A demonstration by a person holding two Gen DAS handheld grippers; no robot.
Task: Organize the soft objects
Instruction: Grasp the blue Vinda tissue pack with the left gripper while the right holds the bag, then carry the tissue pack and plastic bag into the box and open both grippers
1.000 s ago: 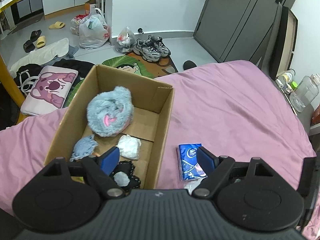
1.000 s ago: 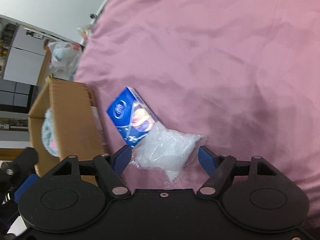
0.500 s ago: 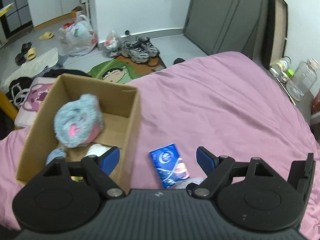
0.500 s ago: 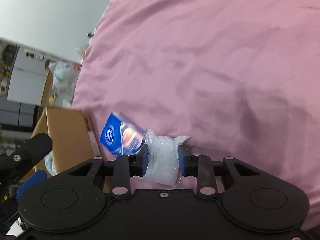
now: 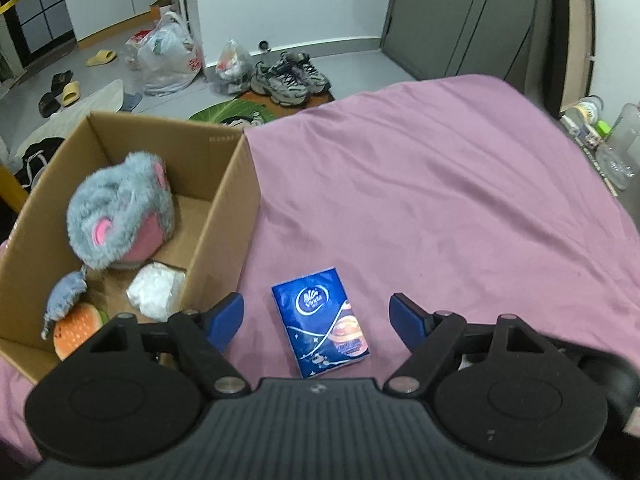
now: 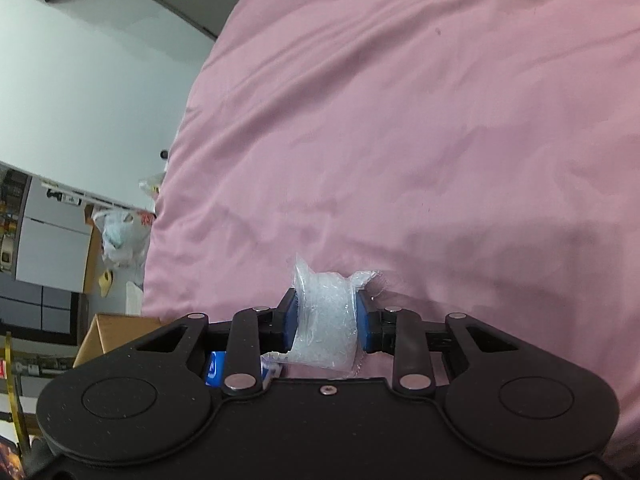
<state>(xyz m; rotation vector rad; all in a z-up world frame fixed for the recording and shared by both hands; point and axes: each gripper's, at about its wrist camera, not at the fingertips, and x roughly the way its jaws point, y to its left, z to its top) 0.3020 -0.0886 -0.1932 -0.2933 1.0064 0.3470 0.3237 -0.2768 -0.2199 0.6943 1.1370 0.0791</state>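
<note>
Straddling the blue tissue pack (image 5: 321, 321) on the pink bedspread (image 5: 440, 200) with my released left claw (image 5: 316, 316), its long axis running away from me, my right claw (image 6: 326, 316) clenches a clear plastic packet (image 6: 324, 320), box (image 5: 224, 216) leftward.

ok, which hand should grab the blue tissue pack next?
Left. The left gripper is open, its fingers either side of the blue tissue pack on the bedsheet. The right gripper is shut on the clear plastic bag.

Both wrist views look steeply down, close over the shared pink bedspread (image 5: 440, 200).
</note>
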